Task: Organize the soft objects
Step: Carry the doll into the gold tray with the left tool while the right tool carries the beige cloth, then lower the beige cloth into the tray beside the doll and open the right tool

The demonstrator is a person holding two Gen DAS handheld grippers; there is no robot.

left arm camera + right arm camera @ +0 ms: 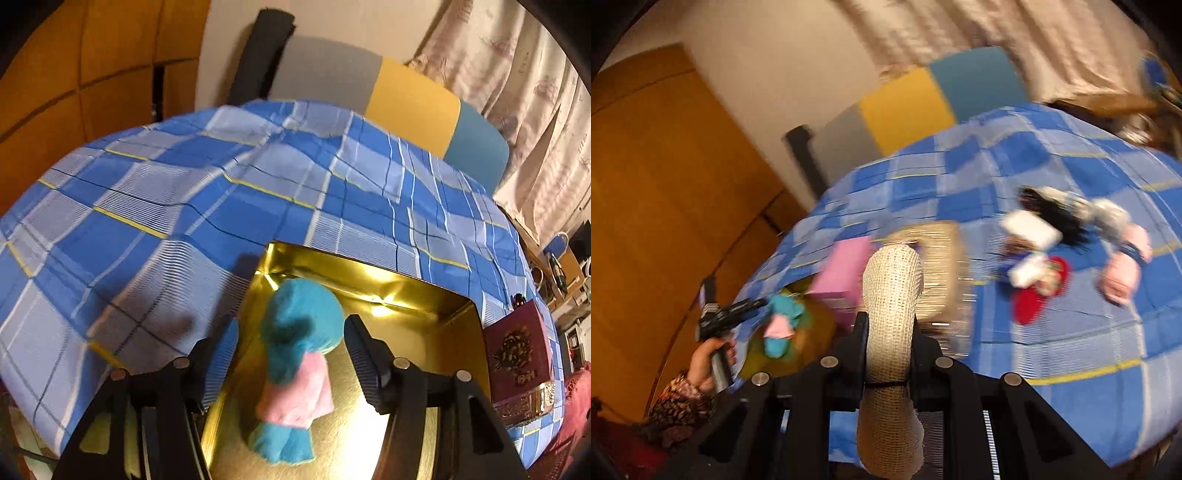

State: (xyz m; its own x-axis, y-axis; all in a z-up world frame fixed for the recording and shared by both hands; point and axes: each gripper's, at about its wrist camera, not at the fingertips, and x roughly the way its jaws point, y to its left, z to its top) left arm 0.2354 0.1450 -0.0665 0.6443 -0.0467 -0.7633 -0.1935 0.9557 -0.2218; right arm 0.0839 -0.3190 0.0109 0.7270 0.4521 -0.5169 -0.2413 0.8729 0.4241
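- Left claw [291, 354]: released, jaws standing clear either side of the teal-and-pink plush toy [295, 354], which lies inside the gold tin [424, 295].
- Right claw [890, 332]: clenched on a beige mesh-wrapped soft roll [892, 291], carried above the bed [1071, 350].
- Handling, judged: both items light and compressible; grip mid-body.
- Only the right view shows the remaining soft toys [1071, 243] beyond the tin.
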